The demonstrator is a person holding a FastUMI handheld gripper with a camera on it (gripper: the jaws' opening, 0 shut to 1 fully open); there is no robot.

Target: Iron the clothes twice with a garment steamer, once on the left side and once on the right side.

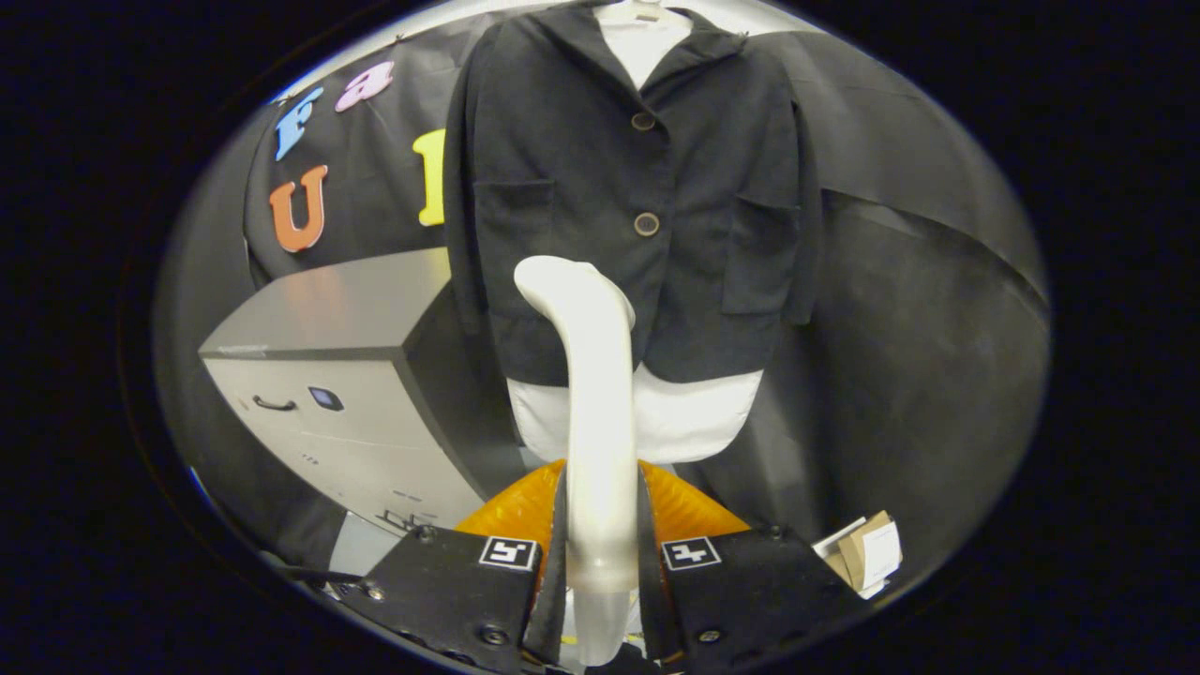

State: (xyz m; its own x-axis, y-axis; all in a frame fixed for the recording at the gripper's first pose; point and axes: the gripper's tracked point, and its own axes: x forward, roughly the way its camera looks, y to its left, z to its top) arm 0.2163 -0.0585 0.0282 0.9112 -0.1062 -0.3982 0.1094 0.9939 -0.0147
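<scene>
One steamer (592, 394): white, handle held upright between the fingers, curved head just in front of the jacket's lower left part.
Gripper (600, 562): both fingers pressed on the steamer handle, one each side, narrow gap.
Jacket (637, 197): dark, hanging straight ahead beyond the fingers; two buttons down the front, a pocket on each side.
Shirt (698, 417): white, under the jacket; collar shows at the neck, hem hangs below the jacket's edge.
Orange body (511, 511): translucent, rounded, just behind the fingers at the foot of the steamer handle; what it is cannot be told.
Cabinet (347, 375): grey, left of the jacket, near its sleeve; dark handle and small dark panel on the front.
Cloth (919, 309): black, booth wall behind and to the right of the jacket, creased.
Box (867, 553): small cardboard piece with white paper, low on the right, beside the right finger.
In the way: the steamer handle covers the middle of the shirt hem.
</scene>
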